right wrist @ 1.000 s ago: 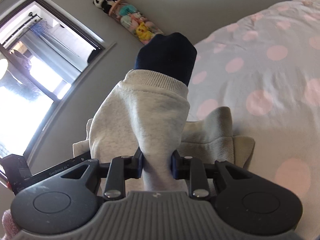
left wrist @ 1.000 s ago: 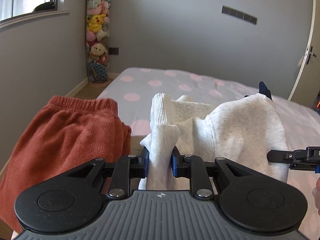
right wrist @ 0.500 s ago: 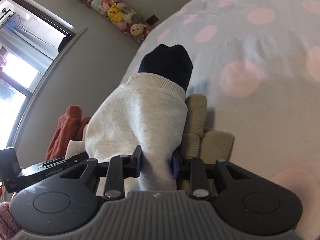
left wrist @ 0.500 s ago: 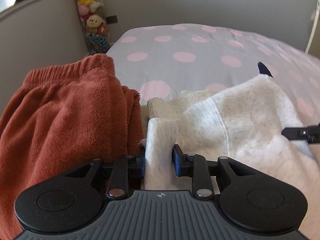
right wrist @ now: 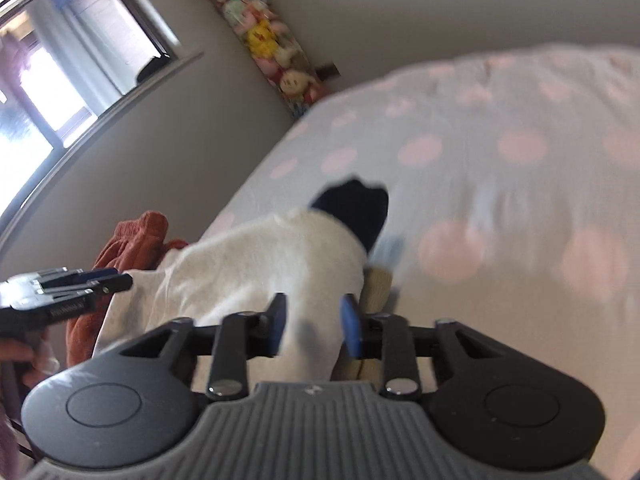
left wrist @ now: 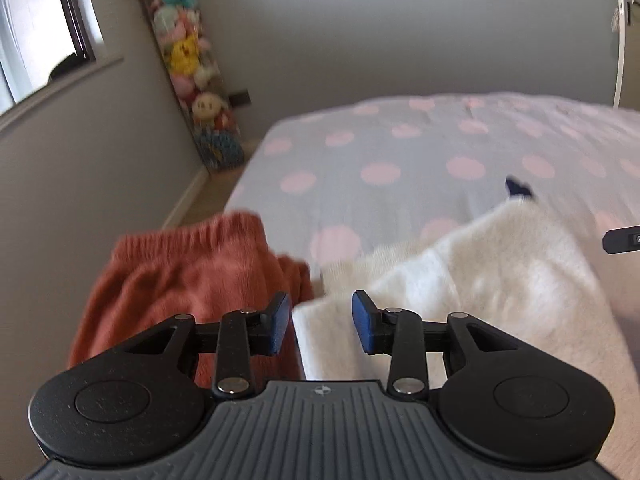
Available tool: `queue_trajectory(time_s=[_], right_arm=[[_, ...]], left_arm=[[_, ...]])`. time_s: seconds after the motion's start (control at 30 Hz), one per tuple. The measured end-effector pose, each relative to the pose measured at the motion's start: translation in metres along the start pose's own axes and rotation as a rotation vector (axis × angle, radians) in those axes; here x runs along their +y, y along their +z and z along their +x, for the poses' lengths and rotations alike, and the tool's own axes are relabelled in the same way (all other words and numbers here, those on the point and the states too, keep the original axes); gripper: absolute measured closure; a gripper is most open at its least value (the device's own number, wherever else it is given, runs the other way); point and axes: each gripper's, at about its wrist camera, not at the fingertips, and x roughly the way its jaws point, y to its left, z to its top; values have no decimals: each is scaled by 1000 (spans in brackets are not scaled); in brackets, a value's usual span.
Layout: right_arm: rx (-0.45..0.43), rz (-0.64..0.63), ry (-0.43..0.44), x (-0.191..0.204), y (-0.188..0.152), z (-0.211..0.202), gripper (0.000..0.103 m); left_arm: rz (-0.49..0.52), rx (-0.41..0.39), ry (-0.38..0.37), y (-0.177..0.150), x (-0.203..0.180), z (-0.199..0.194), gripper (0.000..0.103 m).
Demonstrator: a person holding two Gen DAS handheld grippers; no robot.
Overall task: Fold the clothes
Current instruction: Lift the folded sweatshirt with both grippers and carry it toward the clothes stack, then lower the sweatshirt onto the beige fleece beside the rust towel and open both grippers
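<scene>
Lying bunched on the polka-dot bed [left wrist: 400, 152], the pale grey sweatshirt [left wrist: 480, 264] shows a navy cuff [right wrist: 356, 208]; left tool [left wrist: 320, 324] and right tool [right wrist: 312, 328] gape, gripping nothing.

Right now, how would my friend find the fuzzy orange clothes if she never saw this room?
Start at the bed with the pink dots. At its near corner, on the window side, sits the orange garment, right beside the white sweatshirt. It is the only rust-coloured, fuzzy thing there, with a gathered stretchy band along its top edge.
</scene>
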Motion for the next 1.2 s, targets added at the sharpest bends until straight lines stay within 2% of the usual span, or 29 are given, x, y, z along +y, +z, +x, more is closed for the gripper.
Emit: queue_trajectory(time_s=[0.07, 0.1, 0.17, 0.23, 0.3, 0.4, 0.5, 0.7, 0.77, 0.83, 0.9, 1.03, 1.2], right_arm=[[-14, -44, -6, 7, 10, 4, 83], [-17, -57, -8, 10, 14, 11, 83], [-20, -82, -11, 17, 20, 24, 83], [-6, -109, -55, 18, 21, 42, 83], [18, -91, -87, 11, 19, 60, 84], [68, -54, -91, -4, 11, 84, 83], [111, -40, -87, -14, 1, 104, 84], [116, -70, -115, -10, -3, 113, 84], [114, -83, -117, -5, -2, 105, 83], [87, -107, -98, 6, -3, 83, 83], [59, -132, -79, 18, -5, 61, 80], [12, -181, -42, 42, -11, 18, 80], [24, -215, 7, 73, -58, -29, 80]], left_arm=[[-31, -2, -53, 6, -4, 5, 73], [-27, 17, -57, 7, -8, 13, 79], [-10, 58, -48, 6, -16, 31, 81], [-14, 104, -16, 1, -17, 49, 85], [-37, 140, 16, -6, -13, 65, 87], [-78, 170, -1, -15, -3, 82, 86], [-42, 174, 21, -18, -6, 91, 86], [3, 167, 59, -22, -16, 95, 87], [11, 156, 61, -18, -17, 88, 87], [4, 110, 39, -15, -17, 66, 87], [8, 54, 5, -18, -19, 33, 87], [53, -16, -25, -37, -34, -32, 87], [90, -75, -89, -77, -60, -93, 87]])
